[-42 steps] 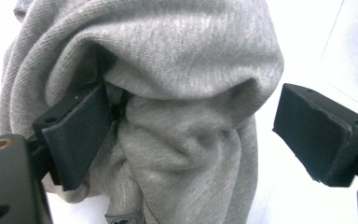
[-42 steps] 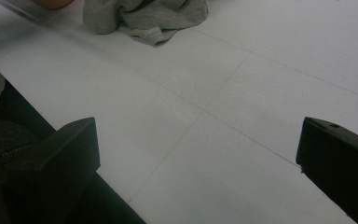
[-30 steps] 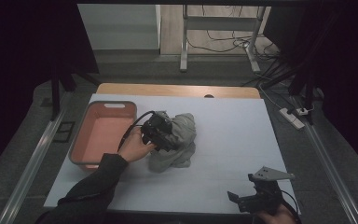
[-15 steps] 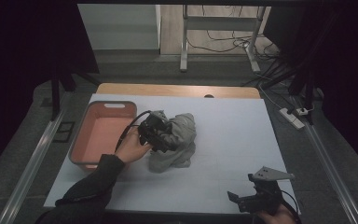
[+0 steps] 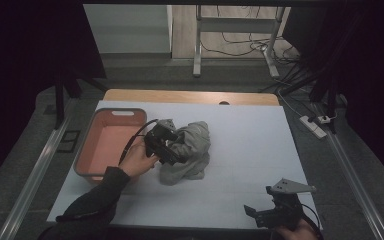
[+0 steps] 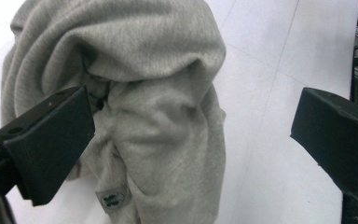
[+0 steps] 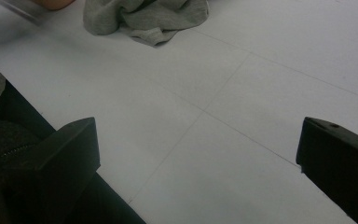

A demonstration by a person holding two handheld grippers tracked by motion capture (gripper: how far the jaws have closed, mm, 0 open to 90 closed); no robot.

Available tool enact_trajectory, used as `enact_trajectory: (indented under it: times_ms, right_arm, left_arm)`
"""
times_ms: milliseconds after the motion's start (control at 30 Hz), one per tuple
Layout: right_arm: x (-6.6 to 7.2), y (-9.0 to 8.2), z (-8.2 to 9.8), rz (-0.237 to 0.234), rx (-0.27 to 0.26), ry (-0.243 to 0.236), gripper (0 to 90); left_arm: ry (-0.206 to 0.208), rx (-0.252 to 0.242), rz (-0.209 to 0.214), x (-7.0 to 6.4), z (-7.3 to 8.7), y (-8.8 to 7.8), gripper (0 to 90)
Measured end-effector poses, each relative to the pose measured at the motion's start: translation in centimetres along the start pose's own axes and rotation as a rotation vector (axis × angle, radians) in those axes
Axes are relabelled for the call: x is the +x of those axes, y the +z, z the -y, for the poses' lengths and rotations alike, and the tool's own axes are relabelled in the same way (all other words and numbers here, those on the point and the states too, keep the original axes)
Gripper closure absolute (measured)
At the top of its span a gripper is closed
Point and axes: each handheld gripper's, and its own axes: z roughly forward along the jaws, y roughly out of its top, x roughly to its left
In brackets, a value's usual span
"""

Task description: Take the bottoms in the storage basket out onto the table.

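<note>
Jaws wide apart on the left gripper point(image 5: 172, 150), and it's right up against the crumpled grey garment point(image 5: 190, 150) heaped mid-table on the white table point(image 5: 250, 150), just beside the pink basin point(image 5: 105, 145). From the left gripper view, one jaw touches the folds, the other stands clear over bare surface. Right gripper point(image 5: 262, 215) sits at the near edge, well apart, jaws spread too, nothing between them.

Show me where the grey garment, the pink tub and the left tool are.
grey garment point(image 6: 168, 116): left gripper view, on its bunched middle fold.
pink tub point(image 5: 111, 112): high view, on its far rim.
left tool point(image 5: 172, 152): high view, midway between its fingertips, at the garment.
</note>
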Motion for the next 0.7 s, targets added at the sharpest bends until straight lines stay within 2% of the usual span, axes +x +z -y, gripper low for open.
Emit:
enact_trajectory:
  times_ms: [333, 567, 700]
  right_arm:
    - [0.0, 0.0, 0.0, -0.001, 0.000, 0.002, 0.0]
    - [0.0, 0.0, 0.0, -0.001, -0.002, 0.003, 0.0]
    - [0.0, 0.0, 0.0, -0.002, -0.002, 0.006, 0.0]
  left_arm:
    - [0.003, -0.008, -0.028, -0.4, 0.6, -0.9, 0.0]
    - [0.039, -0.027, -0.081, -0.9, 1.2, -1.6, 0.0]
    - [0.039, -0.025, -0.094, -1.1, 1.5, -1.8, 0.0]
